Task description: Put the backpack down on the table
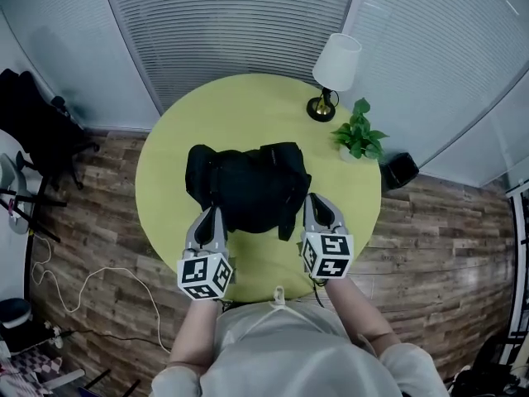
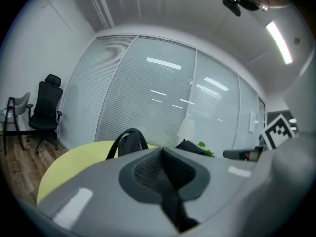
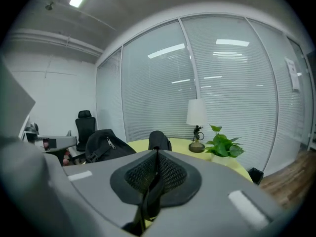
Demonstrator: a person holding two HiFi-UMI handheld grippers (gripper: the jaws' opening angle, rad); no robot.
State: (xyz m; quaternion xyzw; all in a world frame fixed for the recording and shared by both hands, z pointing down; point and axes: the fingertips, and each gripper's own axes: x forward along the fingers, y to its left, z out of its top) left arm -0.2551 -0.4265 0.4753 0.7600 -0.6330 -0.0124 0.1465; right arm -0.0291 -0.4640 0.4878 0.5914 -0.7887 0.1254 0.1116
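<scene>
The black backpack [image 1: 248, 184] lies on the round yellow-green table [image 1: 248, 106], a loose strap trailing toward the near edge. My left gripper [image 1: 215, 215] hovers at the bag's near left edge and my right gripper [image 1: 312, 201] at its near right corner. Both point away from the person across the table. In the left gripper view the left gripper [image 2: 162, 149] has its pads together with nothing between them, and the backpack's handle loop [image 2: 129, 141] rises beyond. The right gripper [image 3: 157, 152] is shut the same way, with the backpack [image 3: 104, 144] off to its left.
A white-shaded lamp [image 1: 335, 69] and a small potted plant [image 1: 357, 135] stand at the table's far right. A black office chair [image 1: 33, 122] sits to the left. A dark bin [image 1: 401, 170] is on the wooden floor at right, and a white cable [image 1: 83, 284] at lower left.
</scene>
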